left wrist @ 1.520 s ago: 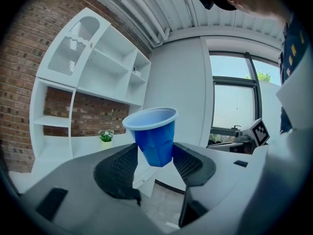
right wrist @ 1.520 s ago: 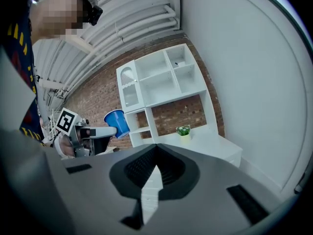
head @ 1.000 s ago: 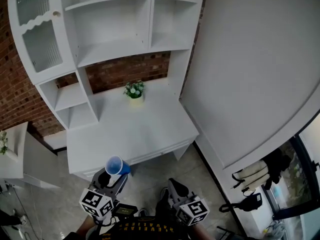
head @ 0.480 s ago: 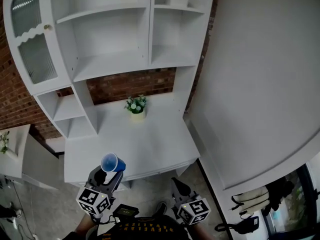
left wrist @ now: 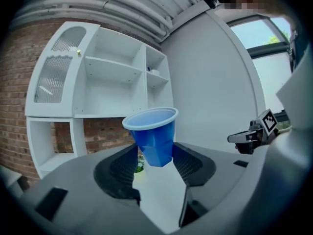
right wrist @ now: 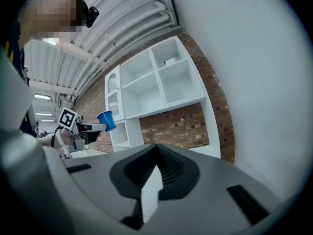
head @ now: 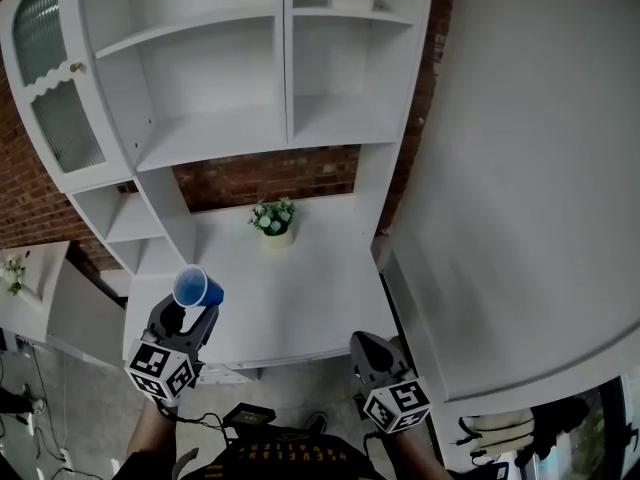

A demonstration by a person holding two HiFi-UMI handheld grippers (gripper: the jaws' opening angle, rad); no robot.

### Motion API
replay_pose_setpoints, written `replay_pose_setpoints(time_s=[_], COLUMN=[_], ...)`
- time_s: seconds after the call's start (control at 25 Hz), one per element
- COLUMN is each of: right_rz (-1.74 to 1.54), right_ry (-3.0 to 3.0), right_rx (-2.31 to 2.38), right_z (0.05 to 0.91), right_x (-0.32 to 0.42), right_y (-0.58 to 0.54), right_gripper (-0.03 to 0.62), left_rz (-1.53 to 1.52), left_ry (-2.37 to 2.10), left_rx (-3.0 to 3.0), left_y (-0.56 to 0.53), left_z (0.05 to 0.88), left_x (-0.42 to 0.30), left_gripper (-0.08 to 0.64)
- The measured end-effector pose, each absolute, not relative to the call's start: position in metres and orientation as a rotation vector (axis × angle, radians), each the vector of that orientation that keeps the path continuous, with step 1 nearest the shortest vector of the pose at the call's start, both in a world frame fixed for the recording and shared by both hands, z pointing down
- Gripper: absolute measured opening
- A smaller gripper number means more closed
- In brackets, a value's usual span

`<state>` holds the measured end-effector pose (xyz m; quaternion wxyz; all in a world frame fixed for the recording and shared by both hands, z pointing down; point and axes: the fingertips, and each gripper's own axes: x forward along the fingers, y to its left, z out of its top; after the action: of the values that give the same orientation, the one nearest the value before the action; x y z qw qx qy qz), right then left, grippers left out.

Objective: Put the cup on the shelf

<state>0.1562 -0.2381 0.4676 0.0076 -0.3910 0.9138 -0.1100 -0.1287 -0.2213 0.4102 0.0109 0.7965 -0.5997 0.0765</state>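
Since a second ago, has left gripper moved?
Yes. The left gripper, shut on the blue cup, went forward: from the front edge of the desk to over it.

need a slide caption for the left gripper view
Left gripper grips a blue cup by its lower part, facing the white shelf unit against a brick wall.
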Motion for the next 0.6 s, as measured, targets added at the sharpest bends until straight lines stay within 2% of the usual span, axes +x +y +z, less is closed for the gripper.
replay_pose_setpoints(time_s=[0.28, 0.6], right_rz=[-0.190, -0.205], right_ry=[2.935, 2.974], right_rx=[-1.008, -0.854], right_z=[0.422, 0.383], right_x=[0.138, 0.095], right_y=[-0.286, -0.337], right_gripper=[-0.008, -0.008], left_rz=[0.214, 0.386], left_ry=[-1.938, -1.991], left_rx=[2.470, 2.498], left_y=[-0.264, -0.323], left_z=[0.365, 0.334], left_x=[-0.146, -0.172], left_gripper=[0.229, 0.229])
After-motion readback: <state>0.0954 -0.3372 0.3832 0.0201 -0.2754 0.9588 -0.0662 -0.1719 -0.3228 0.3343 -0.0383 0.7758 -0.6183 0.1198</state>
